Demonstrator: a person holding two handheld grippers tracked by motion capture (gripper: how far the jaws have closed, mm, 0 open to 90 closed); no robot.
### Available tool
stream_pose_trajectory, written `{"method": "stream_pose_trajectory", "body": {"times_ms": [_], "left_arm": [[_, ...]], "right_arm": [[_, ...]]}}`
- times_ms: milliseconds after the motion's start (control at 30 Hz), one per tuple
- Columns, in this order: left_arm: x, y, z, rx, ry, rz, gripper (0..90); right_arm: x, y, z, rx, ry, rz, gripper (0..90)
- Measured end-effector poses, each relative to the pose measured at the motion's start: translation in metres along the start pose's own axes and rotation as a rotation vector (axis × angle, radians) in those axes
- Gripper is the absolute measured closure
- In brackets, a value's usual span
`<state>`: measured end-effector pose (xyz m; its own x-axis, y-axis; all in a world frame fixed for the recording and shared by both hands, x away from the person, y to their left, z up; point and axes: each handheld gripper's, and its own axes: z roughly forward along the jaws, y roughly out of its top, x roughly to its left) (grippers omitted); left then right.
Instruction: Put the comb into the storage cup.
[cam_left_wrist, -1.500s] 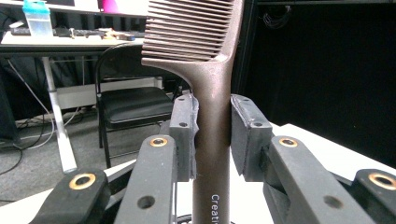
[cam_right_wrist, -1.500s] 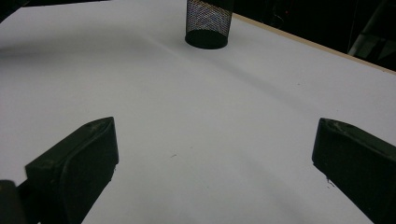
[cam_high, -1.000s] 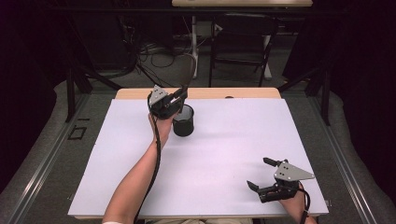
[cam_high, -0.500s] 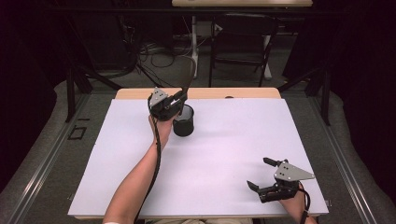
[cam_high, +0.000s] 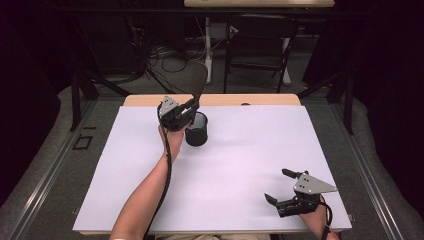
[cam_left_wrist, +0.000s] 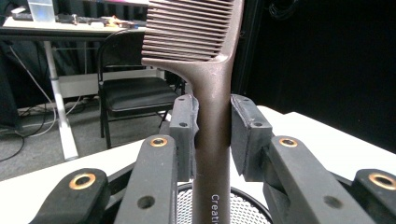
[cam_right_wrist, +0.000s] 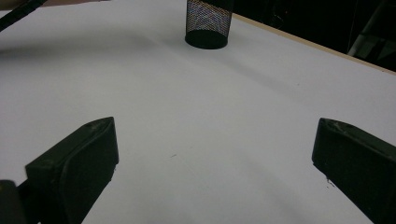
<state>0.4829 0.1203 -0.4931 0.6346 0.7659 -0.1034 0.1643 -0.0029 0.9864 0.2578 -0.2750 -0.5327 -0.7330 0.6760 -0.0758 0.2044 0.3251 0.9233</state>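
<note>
A dark room sits behind my table (cam_high: 225, 195), whose white top fills the high view, with a black folding chair (cam_high: 260, 47) and tangled cables on the floor beyond the far edge. Near the back of the table, left of centre, stands a black mesh cup (cam_high: 196, 129), upright, its open mouth facing up.

My left gripper (cam_high: 192, 107) hangs just above and beside that cup's rim. Its jaws are pressed onto the handle of a dark brown comb (cam_high: 198, 82). In the left gripper view the comb (cam_left_wrist: 205, 70) stands close to upright between the two pads (cam_left_wrist: 183, 130), long axis running vertically: the toothed end points up and away from the table, and the handle end points down toward the mesh cup (cam_left_wrist: 243, 205) directly below it. The teeth run crosswise to the handle, in a tidy stack. From above, the comb leans a little toward the far side of the table. I cannot tell whether the handle's lower tip is already inside the cup's mouth or only over it.

My right gripper (cam_high: 280, 187) rests low at the near right corner, well apart from the cup, jaws spread wide with nothing between them. In the right gripper view only bare white surface lies between its jaws, and the cup (cam_right_wrist: 208, 23) stands far off.
</note>
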Motion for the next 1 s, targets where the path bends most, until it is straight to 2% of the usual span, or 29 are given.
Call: {"method": "stream_pose_trajectory", "body": {"times_ms": [1000], "left_arm": [[-0.0016, -0.0069, 0.0030, 0.038, 0.003, 0.019, 72.3]], "right_arm": [[-0.0003, -0.0001, -0.0002, -0.005, -0.002, 0.002, 0.0]]}}
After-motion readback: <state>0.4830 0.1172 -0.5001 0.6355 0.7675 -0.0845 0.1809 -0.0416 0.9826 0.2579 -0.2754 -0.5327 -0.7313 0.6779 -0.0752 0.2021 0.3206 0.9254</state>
